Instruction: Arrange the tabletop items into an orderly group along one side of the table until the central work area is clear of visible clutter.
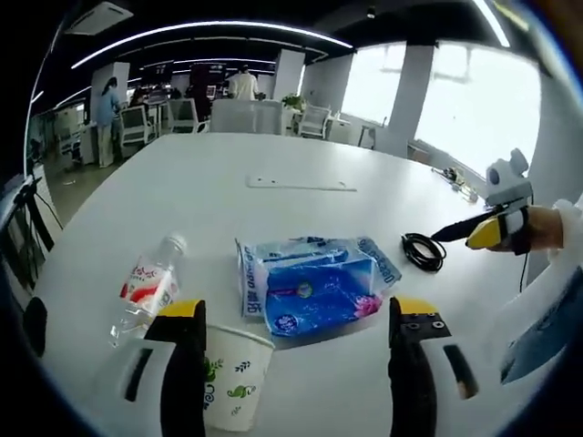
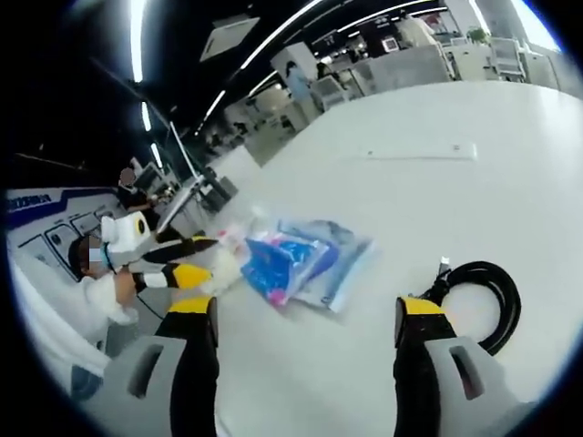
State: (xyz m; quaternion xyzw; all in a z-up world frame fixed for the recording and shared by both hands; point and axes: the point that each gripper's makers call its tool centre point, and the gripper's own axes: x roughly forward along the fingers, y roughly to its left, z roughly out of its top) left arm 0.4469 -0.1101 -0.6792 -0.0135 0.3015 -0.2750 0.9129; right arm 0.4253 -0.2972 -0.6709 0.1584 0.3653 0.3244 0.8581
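No print on the bottle (image 1: 146, 289), blue pack (image 1: 314, 287) or cup (image 1: 232, 378) is legible.

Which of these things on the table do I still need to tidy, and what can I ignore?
To tidy:
plastic bottle
paper cup
blue tissue pack
black cable

Ignore:
flat white strip lying mid-table, possibly a fixture
chairs beyond the far edge
people in the background

Black cable (image 2: 487, 300) (coiled) beside tongs (image 2: 305, 319)
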